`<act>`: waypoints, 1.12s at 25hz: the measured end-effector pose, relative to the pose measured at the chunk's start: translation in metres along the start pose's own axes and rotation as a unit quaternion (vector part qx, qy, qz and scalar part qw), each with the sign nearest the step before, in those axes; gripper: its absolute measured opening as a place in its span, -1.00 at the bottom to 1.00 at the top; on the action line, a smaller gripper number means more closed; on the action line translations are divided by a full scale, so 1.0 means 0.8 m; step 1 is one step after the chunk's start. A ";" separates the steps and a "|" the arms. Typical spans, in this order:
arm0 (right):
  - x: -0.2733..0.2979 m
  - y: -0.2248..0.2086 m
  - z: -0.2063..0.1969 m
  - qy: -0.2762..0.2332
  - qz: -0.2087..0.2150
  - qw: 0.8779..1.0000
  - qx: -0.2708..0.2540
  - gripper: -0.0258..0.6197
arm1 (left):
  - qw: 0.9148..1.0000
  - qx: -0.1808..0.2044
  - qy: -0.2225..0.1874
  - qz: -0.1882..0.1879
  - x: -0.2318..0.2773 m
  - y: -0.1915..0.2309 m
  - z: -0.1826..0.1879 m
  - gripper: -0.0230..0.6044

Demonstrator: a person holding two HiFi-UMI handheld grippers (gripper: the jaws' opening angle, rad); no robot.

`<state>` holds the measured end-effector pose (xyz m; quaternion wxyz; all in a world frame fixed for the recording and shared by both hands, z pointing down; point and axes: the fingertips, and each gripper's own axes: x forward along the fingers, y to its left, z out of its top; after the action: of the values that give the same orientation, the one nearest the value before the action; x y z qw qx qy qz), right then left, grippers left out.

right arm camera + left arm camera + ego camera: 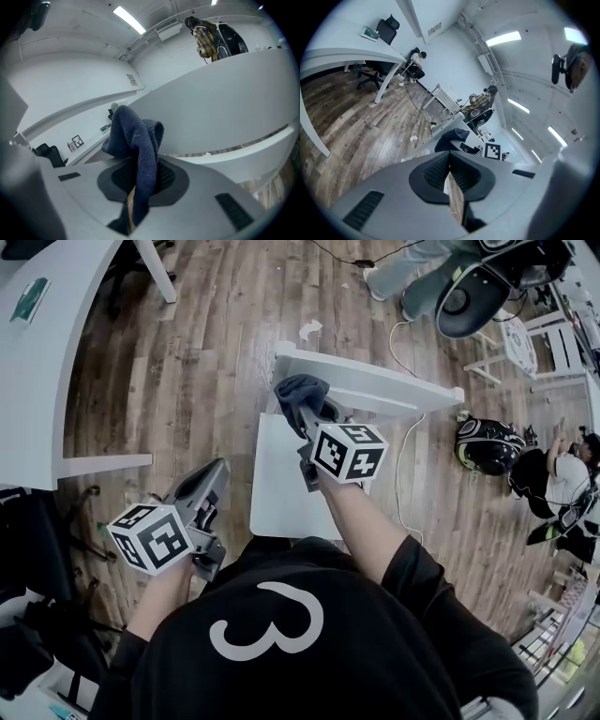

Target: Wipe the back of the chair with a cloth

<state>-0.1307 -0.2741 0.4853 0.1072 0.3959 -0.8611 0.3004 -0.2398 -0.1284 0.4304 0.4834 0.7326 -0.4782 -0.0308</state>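
Note:
A white chair stands in front of me, its back rail (375, 385) running across the head view above its seat (281, 484). My right gripper (305, 418) is shut on a dark blue cloth (300, 390) at the rail's left end. In the right gripper view the cloth (136, 140) hangs bunched between the jaws (140, 180), right against the white chair back (225, 103). My left gripper (214, 479) is held low at the left, off the chair, jaws (450, 176) shut with nothing in them. From it I see the cloth (452, 138) ahead.
A white desk (37, 362) curves along the left. A black office chair (487, 287) and a person's legs (412, 268) are at the top right. A dark bag (487, 446), a cable (403, 474) and a paper scrap (309, 329) lie on the wooden floor.

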 end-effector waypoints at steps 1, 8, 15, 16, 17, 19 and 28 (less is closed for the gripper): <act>0.004 -0.001 -0.001 0.001 -0.003 1.000 -0.001 -0.76 | 1.000 -0.001 -0.001 0.001 -0.002 0.002 0.001 -0.89; 0.016 -0.011 -0.007 0.001 -0.027 1.000 -0.002 -0.76 | 1.000 0.000 0.000 0.007 -0.008 0.007 -0.002 -0.88; 0.027 -0.016 -0.009 0.001 -0.048 0.999 -0.003 -0.76 | 1.000 0.005 0.008 0.013 -0.006 0.009 -0.007 -0.89; 0.028 -0.016 -0.008 0.001 -0.050 0.999 -0.004 -0.76 | 1.000 0.007 0.010 0.014 -0.004 0.009 -0.008 -0.88; 0.028 -0.016 -0.009 0.001 -0.052 0.999 -0.005 -0.76 | 1.000 0.010 0.012 0.015 -0.003 0.008 -0.010 -0.89; 0.025 -0.019 -0.010 0.002 -0.056 0.998 -0.003 -0.76 | 1.000 0.016 0.019 0.014 0.001 0.006 -0.012 -0.88; -0.009 -0.064 -0.004 -0.006 -0.093 0.995 0.026 -0.76 | 0.998 0.031 0.055 -0.017 0.039 -0.020 -0.020 -0.89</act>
<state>-0.0875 -0.2935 0.5071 0.1189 0.4789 -0.8131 0.3089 -0.2040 -0.1394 0.4400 0.4851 0.7558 -0.4395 0.0165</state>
